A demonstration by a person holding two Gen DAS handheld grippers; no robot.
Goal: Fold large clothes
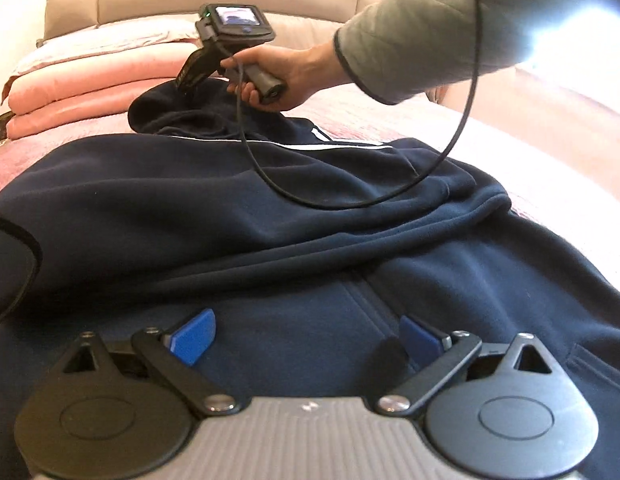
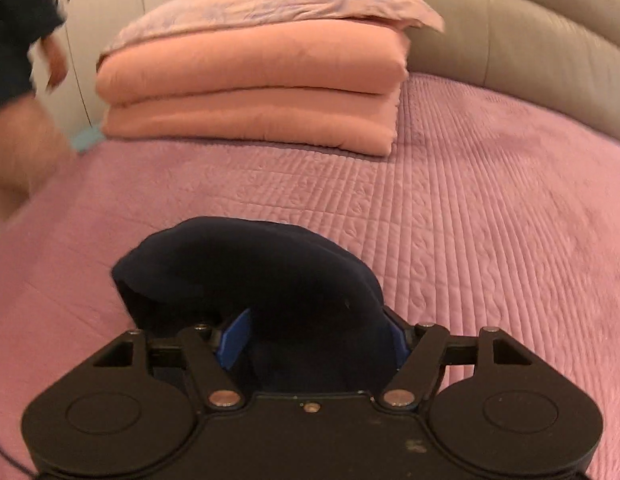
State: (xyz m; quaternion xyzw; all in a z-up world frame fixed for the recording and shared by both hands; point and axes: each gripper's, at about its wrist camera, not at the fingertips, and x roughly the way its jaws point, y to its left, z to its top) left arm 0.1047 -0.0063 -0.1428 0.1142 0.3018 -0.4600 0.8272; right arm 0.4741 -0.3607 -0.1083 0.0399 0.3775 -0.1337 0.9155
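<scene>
The navy fleece jacket (image 1: 230,216) is a thick, soft garment that will likely drape and sag under its own weight, heavy enough that a single pinch would let the rest trail, so it is best taken at firm edges: the hem, the zip line, the shoulder seams or the hood rim, with both tools sharing the load. The pile looks grippy rather than slippery, and nothing about it seems fragile. It lies spread across the pink quilted bed (image 2: 489,220), front up as far as one can judge, with a zip placket running down the middle near the left tool (image 1: 306,338), a thin white piping line across the upper part, and one side folded over the body in a long ridge. Its hood (image 2: 250,264) bunches up at the far end, towards a stack of folded pink blankets (image 2: 250,92) by the headboard. The left tool stands wide, its blue pads apart and hovering just over the fabric with nothing gripped. The right tool (image 2: 313,340), held by a hand (image 1: 270,76) in a grey-green sleeve, sits at the hood; fabric fills the space between its pads, but whether they press on it cannot be told here. A black cable (image 1: 465,120) loops over the jacket.
</scene>
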